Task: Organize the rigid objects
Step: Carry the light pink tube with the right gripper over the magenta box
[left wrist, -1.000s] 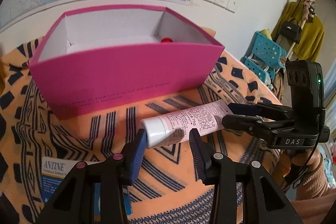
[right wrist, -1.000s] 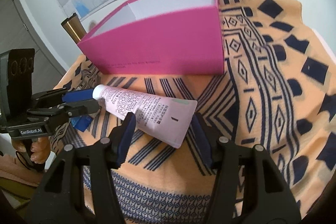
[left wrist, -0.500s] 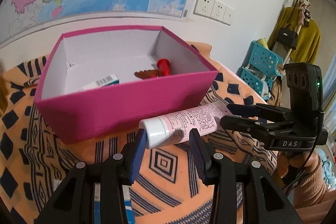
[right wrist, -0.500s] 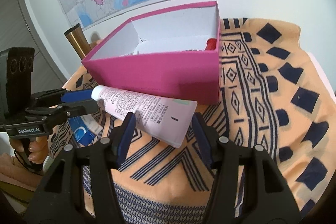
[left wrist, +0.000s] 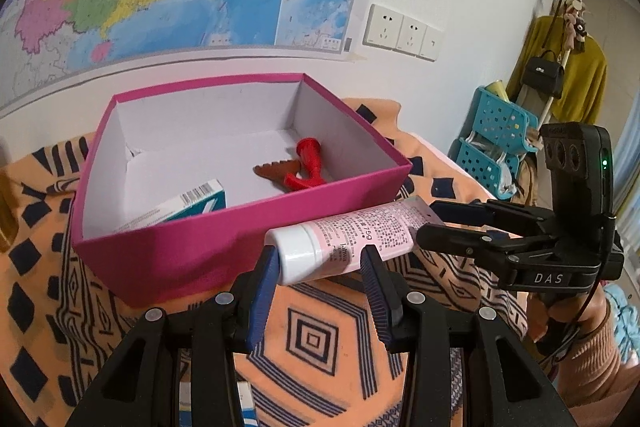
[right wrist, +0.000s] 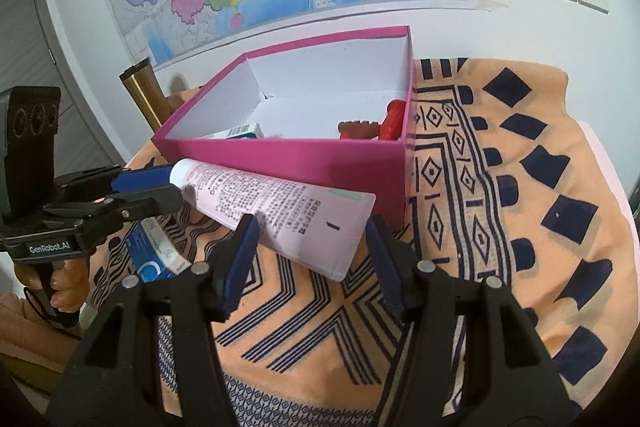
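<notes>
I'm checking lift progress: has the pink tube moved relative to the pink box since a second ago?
Yes. The pink tube has risen against the pink box, from beside its base to near its rim.

A magenta box (left wrist: pixel 224 247) with white insides is sitting on an orange cloth (right wrist: pixel 500 227) showing navy geometric patterning.

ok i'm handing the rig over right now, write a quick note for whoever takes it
Left gripper: shut on the cap end of the pink tube.
Right gripper: shut on the tube's flat crimped end. The tube is held in the air, in front of the pink box.
Done: a red toy, a brown comb-like piece and a small carton lie in the box.
Left: carry the tube over the near wall and set it inside; a blue-and-white carton lies on the cloth.
</notes>
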### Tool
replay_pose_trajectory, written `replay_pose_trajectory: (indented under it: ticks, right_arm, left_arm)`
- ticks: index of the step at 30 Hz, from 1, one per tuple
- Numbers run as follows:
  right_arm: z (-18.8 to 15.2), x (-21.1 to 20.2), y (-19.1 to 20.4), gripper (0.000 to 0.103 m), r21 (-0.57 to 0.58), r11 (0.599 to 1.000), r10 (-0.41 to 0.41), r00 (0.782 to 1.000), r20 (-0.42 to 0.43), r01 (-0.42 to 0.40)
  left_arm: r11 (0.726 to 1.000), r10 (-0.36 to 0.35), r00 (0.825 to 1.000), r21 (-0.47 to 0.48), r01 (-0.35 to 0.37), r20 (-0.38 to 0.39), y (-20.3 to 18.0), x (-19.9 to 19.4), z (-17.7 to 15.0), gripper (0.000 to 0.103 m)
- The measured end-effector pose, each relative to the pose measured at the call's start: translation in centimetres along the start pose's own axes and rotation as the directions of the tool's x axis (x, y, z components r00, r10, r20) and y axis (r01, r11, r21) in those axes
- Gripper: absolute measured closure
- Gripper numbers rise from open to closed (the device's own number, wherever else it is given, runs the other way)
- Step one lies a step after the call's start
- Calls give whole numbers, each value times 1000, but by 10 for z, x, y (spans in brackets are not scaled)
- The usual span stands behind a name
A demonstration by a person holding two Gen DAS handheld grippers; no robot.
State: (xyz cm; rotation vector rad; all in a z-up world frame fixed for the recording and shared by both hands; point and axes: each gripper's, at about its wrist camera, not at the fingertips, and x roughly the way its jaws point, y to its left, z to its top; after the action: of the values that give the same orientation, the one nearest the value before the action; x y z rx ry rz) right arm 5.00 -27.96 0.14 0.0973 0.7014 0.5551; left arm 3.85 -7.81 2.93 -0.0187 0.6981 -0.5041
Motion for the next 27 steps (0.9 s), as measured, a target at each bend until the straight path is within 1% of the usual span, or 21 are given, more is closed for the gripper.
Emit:
replay_pose_trajectory:
  ticks: [14,27]
  right_arm:
    - [19,-3,-2,44,-25,1000,-4,999,40,5]
    - [27,-4,-3,44,-36,999,-3,998,60,5]
  left_arm:
    - [1000,8,1000,1,-8,23,4,2,15,61]
    - [1000,10,999,5,-11,32,7,5,22,61]
